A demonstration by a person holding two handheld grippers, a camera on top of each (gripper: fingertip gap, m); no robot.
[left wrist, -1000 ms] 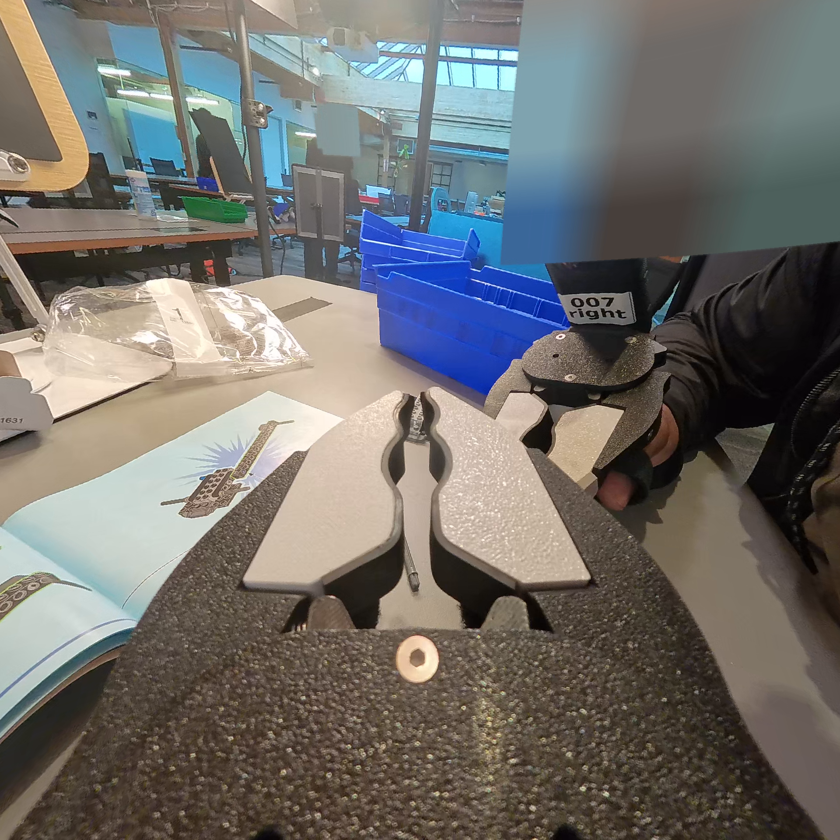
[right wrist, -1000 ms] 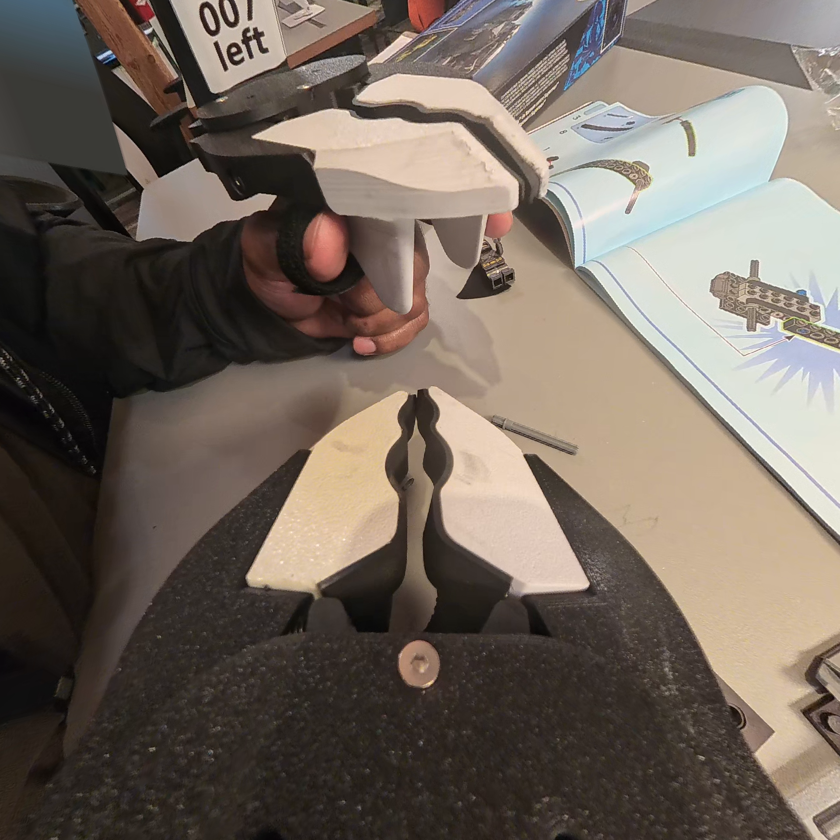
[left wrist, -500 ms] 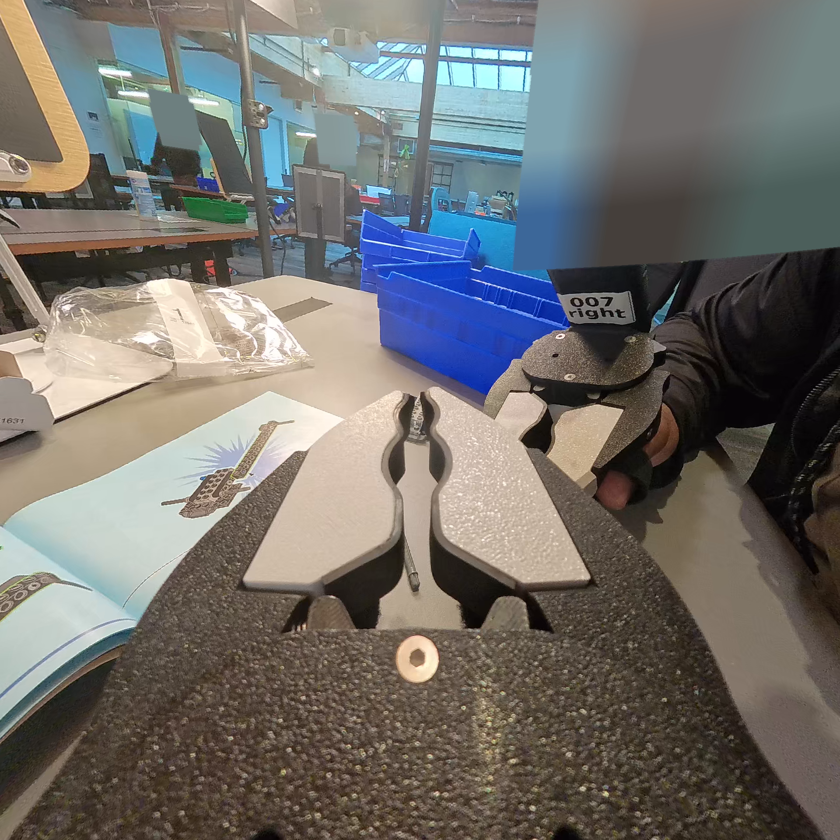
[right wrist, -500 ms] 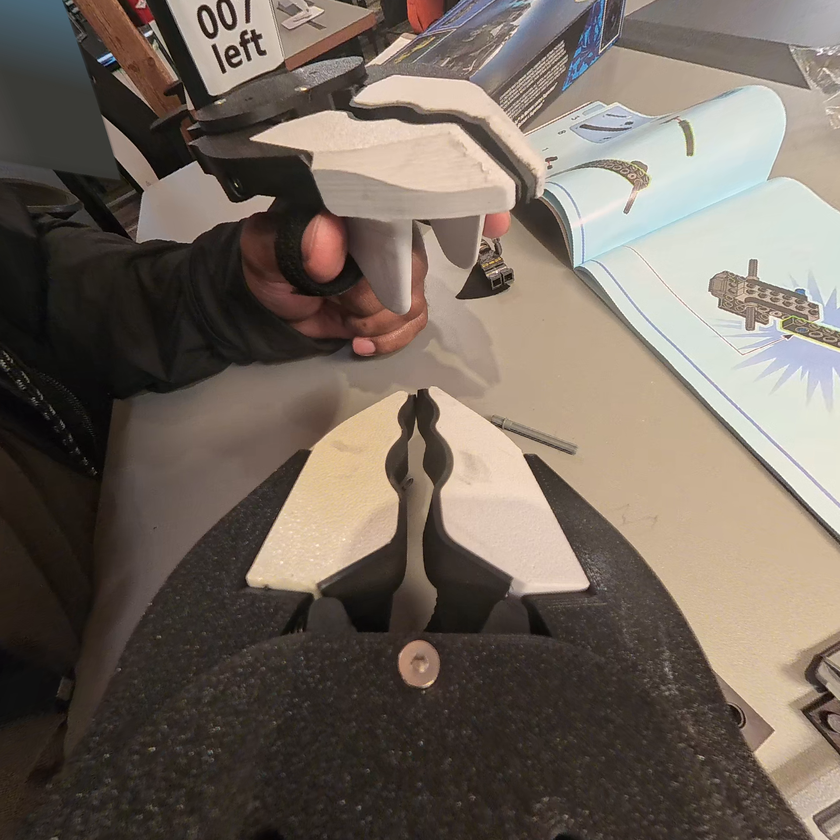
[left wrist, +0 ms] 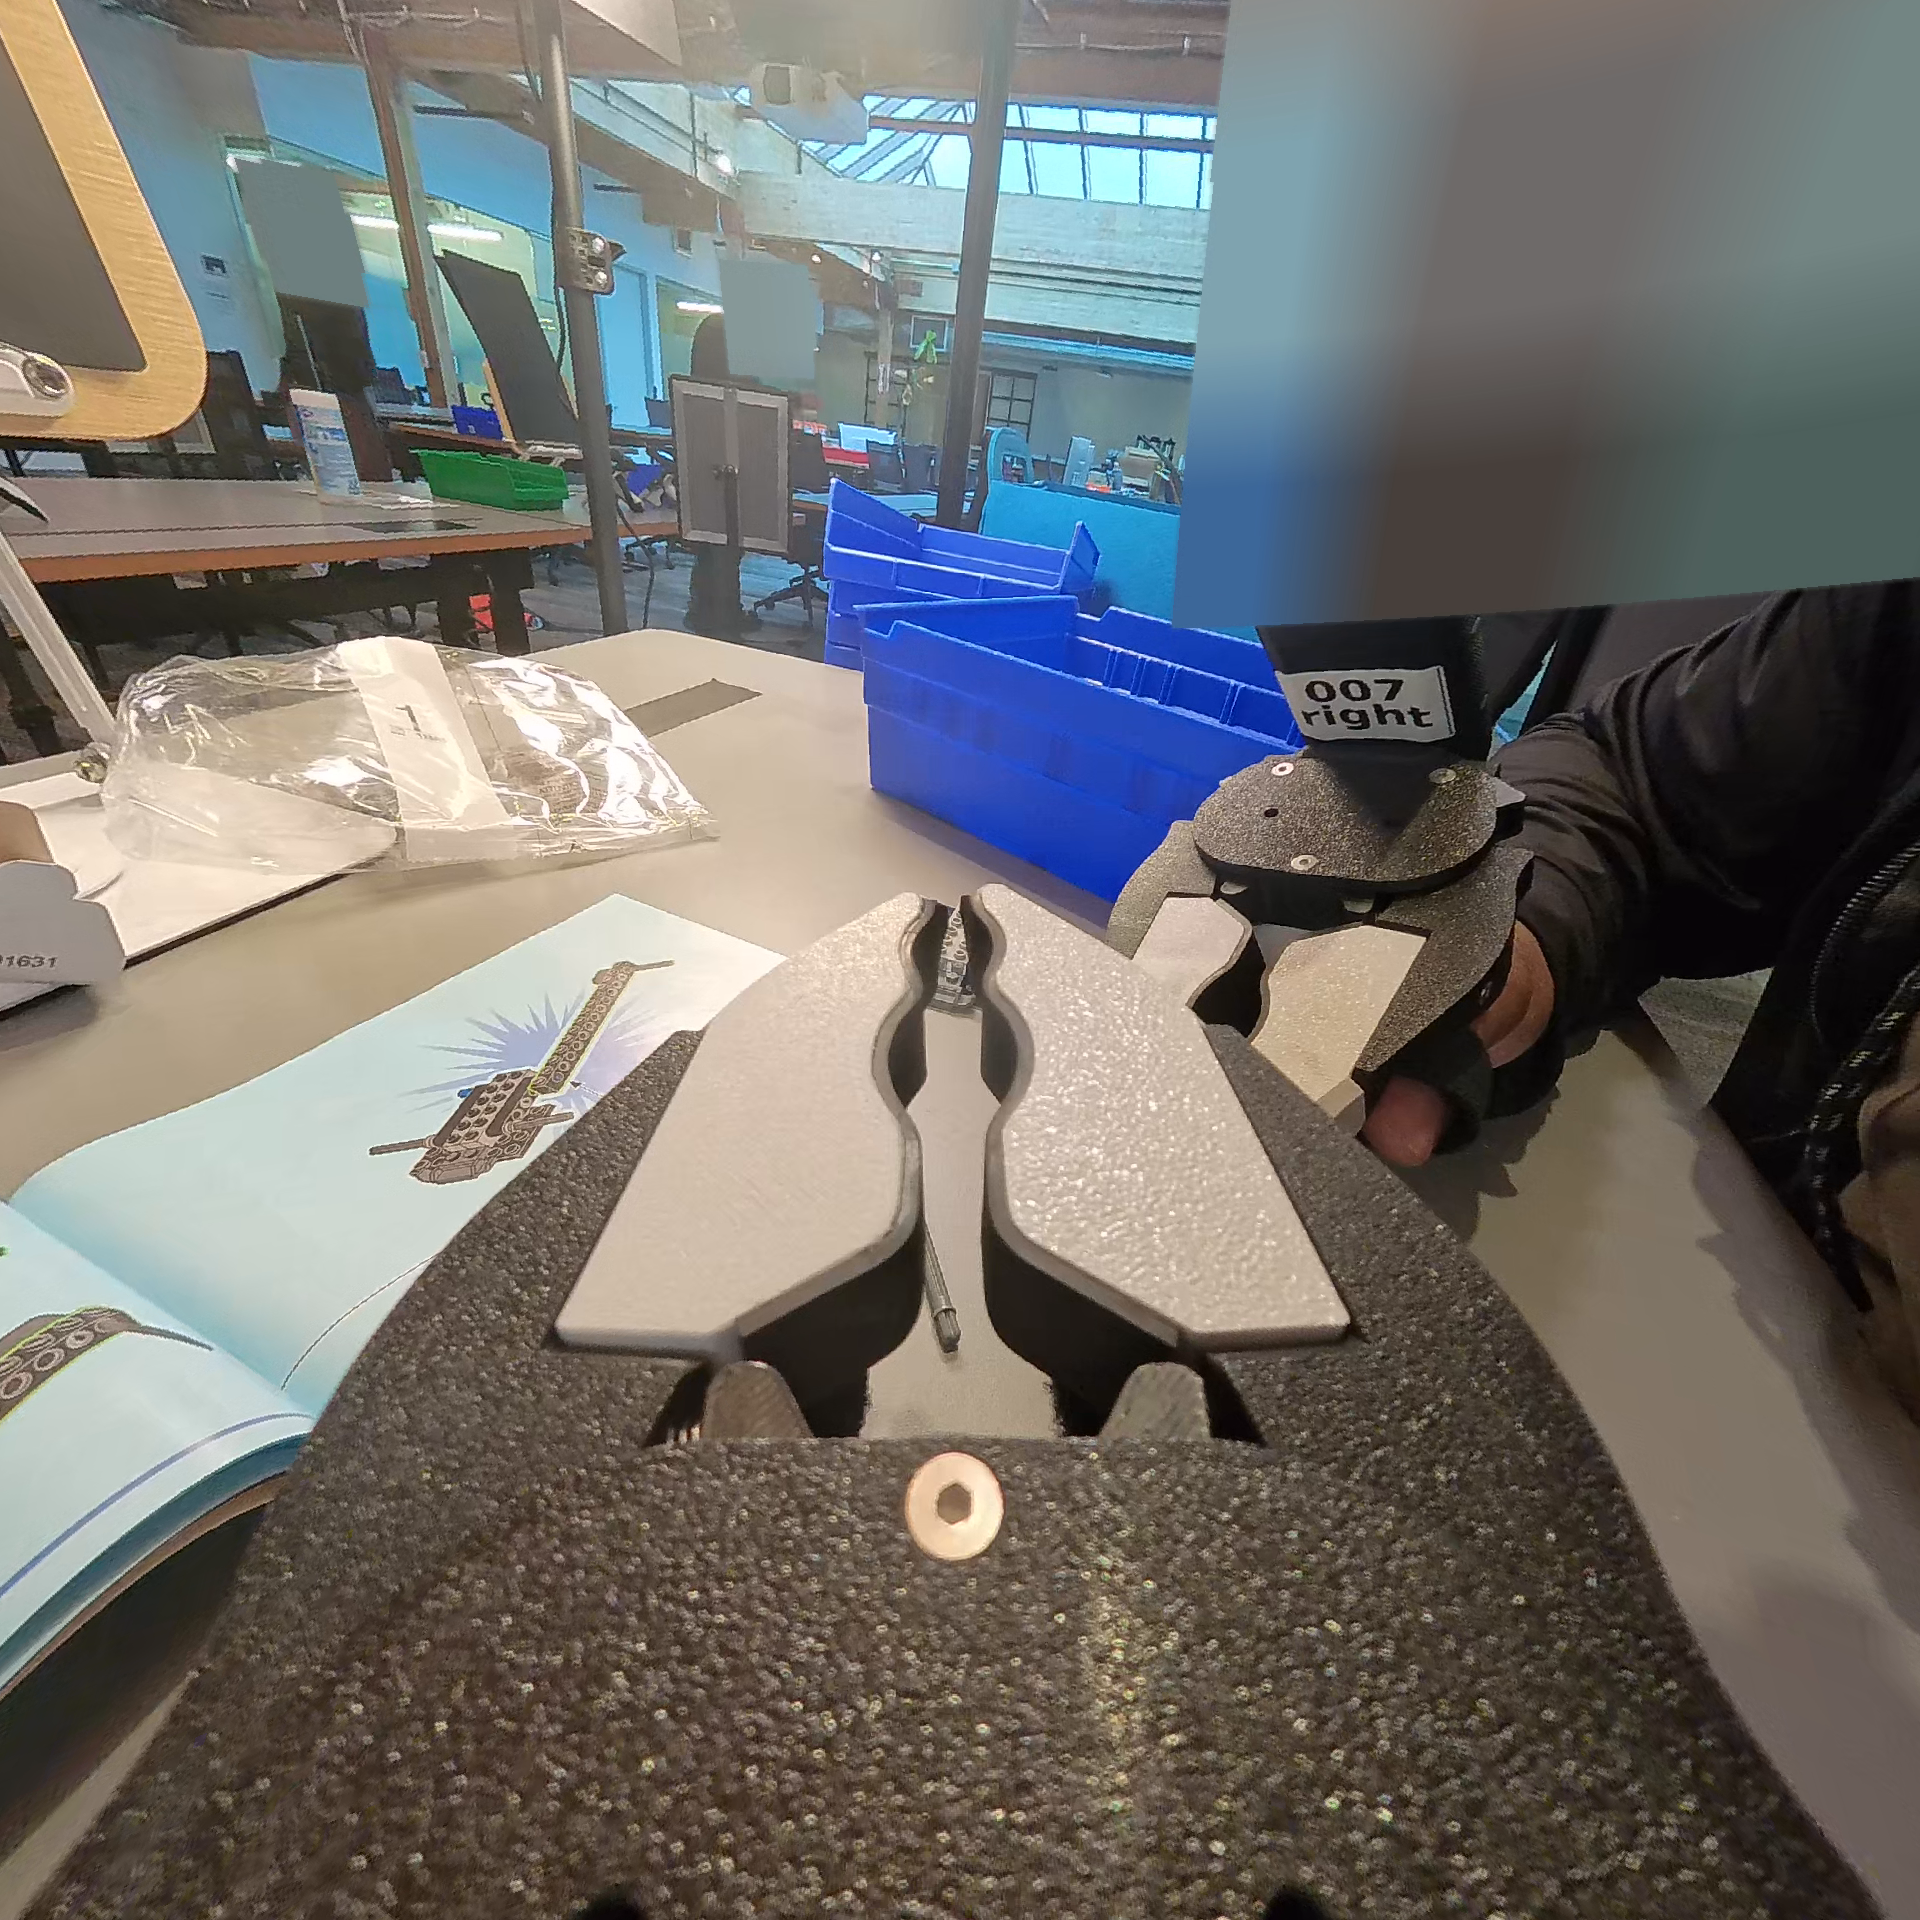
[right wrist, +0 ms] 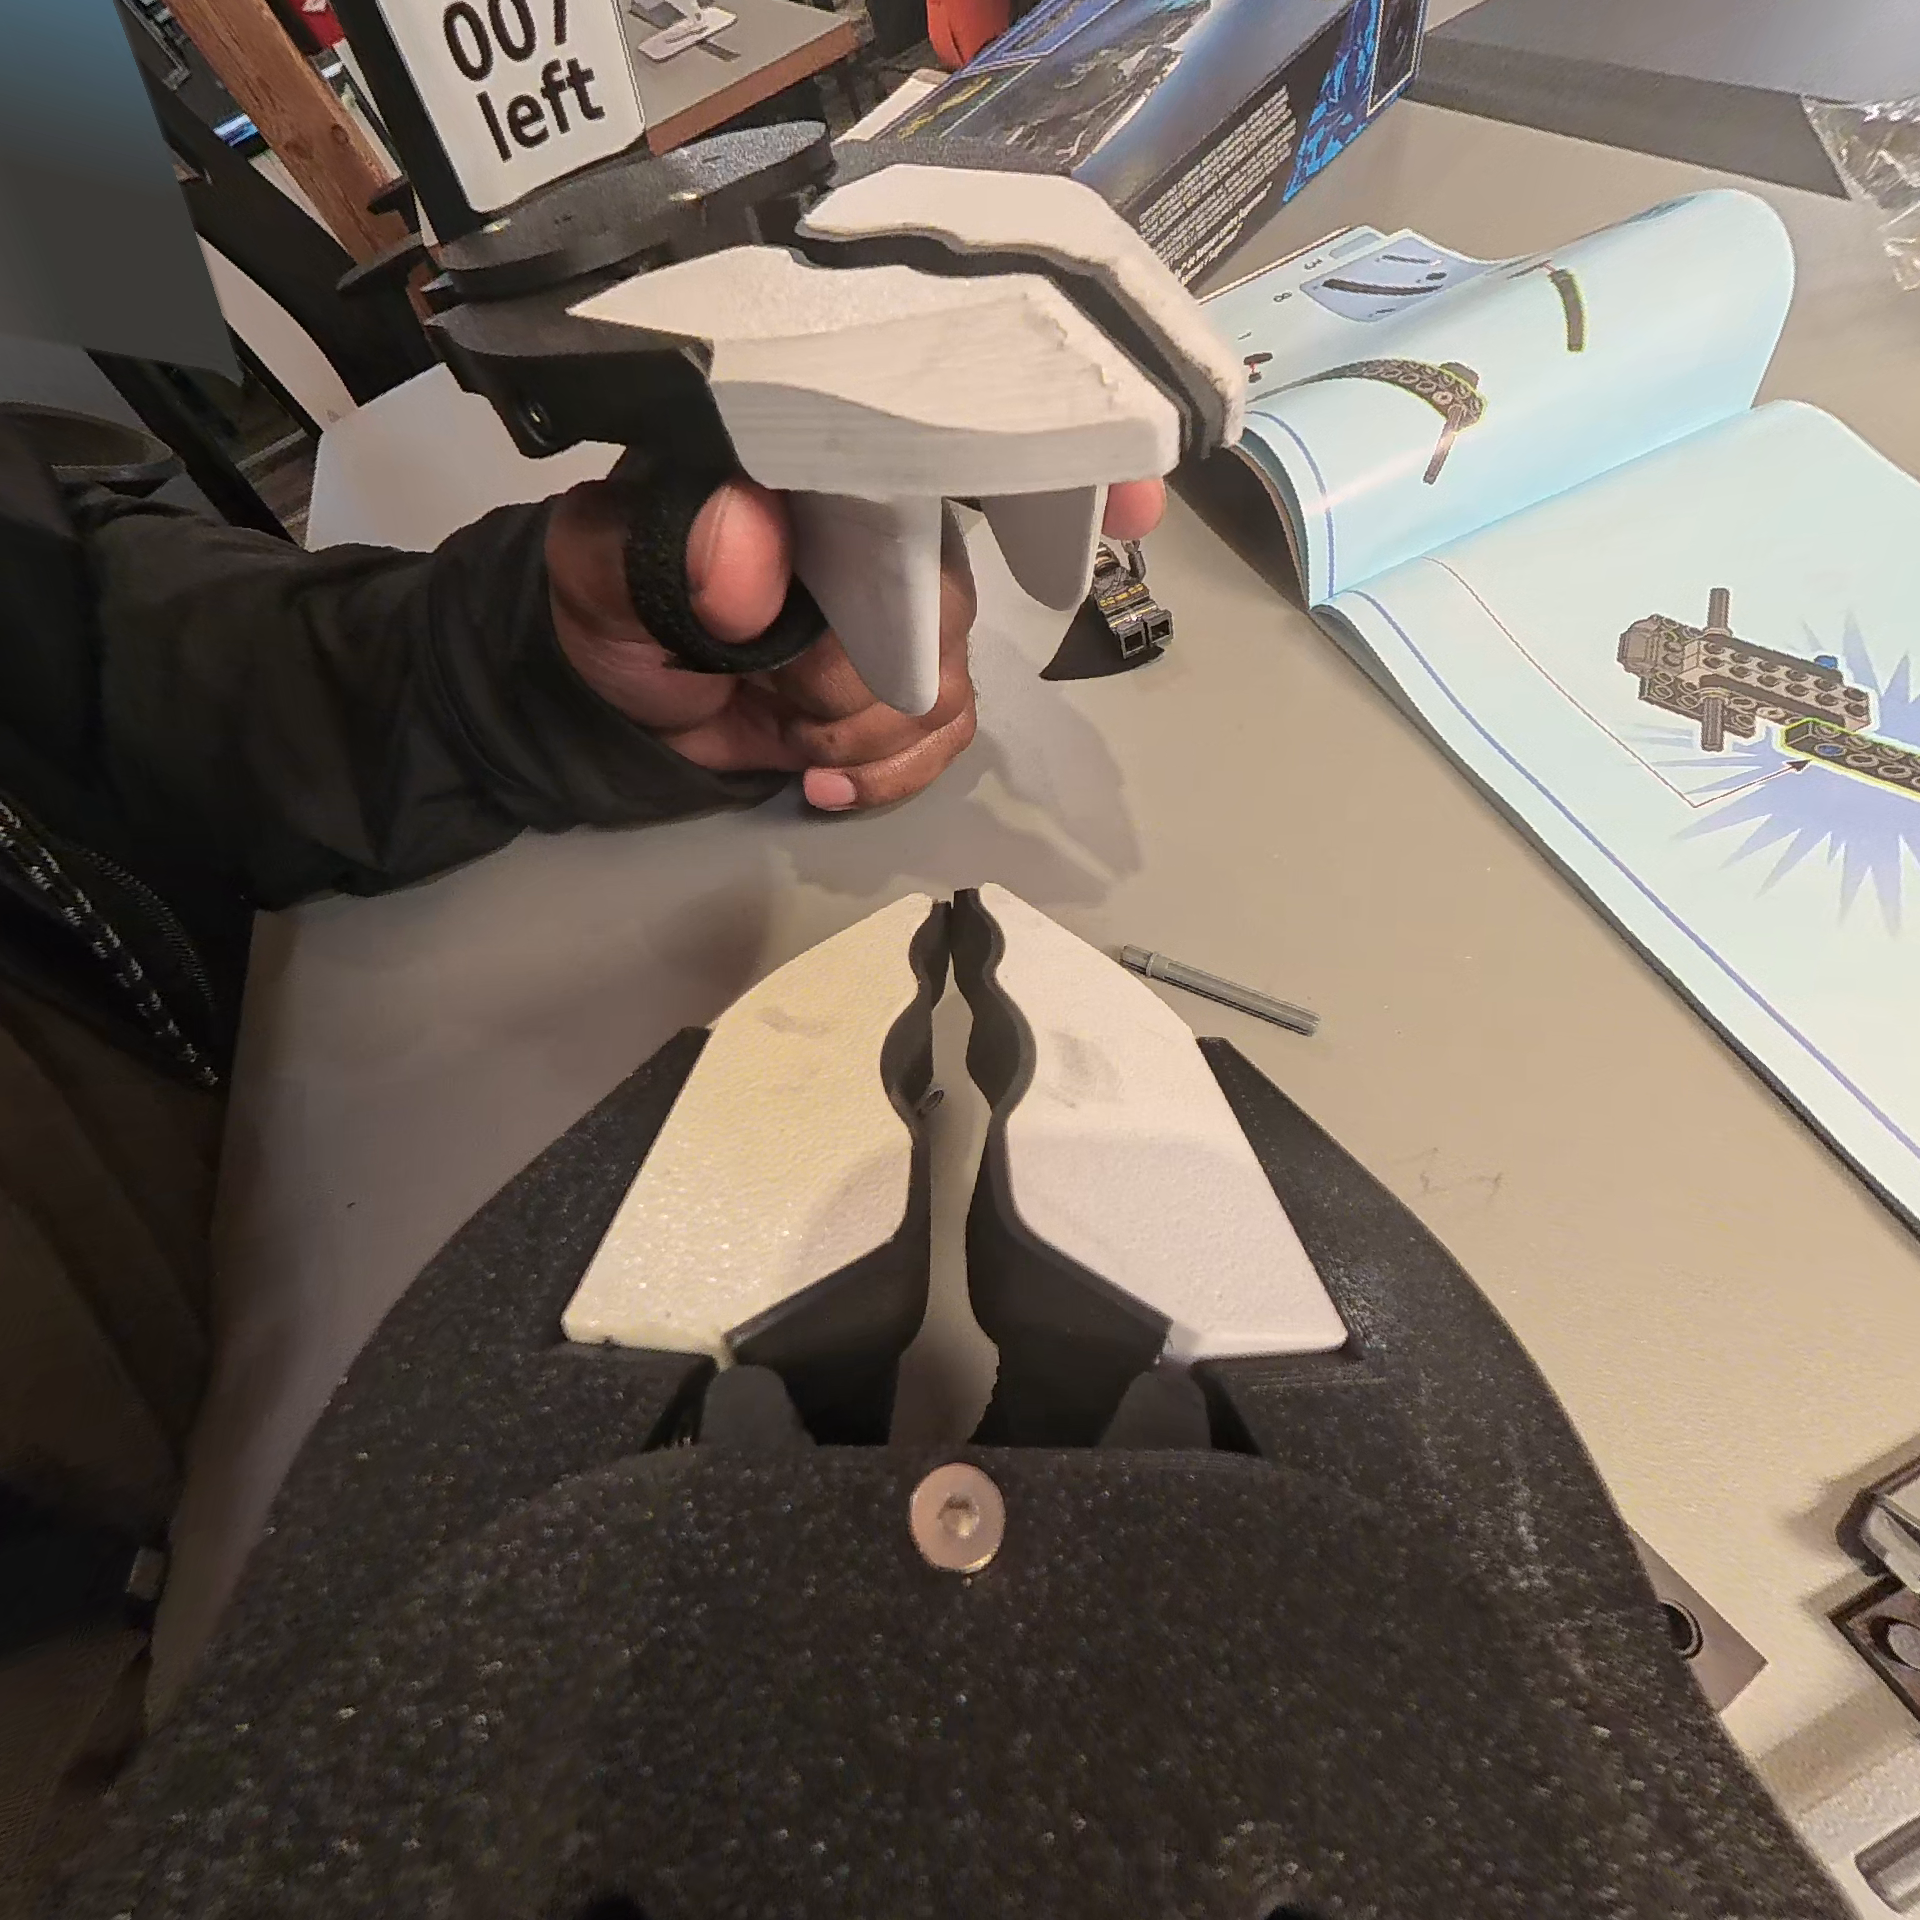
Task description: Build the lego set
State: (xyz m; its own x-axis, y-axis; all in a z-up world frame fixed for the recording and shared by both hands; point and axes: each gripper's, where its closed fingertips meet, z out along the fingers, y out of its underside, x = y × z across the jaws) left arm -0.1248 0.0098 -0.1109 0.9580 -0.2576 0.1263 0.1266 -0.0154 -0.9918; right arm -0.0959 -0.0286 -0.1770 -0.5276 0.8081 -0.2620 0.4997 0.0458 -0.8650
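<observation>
Jaws near-shut: left gripper [left wrist: 951, 916], right gripper [right wrist: 951, 906]; one axle [right wrist: 1218, 989], one booklet [right wrist: 1538, 790]

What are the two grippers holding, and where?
Right gripper: nothing, its tips meet on air. Left gripper: cannot tell; a small grey studded piece shows between its tips.

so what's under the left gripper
A small dark toy figure lies on the grey table beneath the left gripper. The gripper covers the figure's upper part, so only its lower half shows.
</observation>
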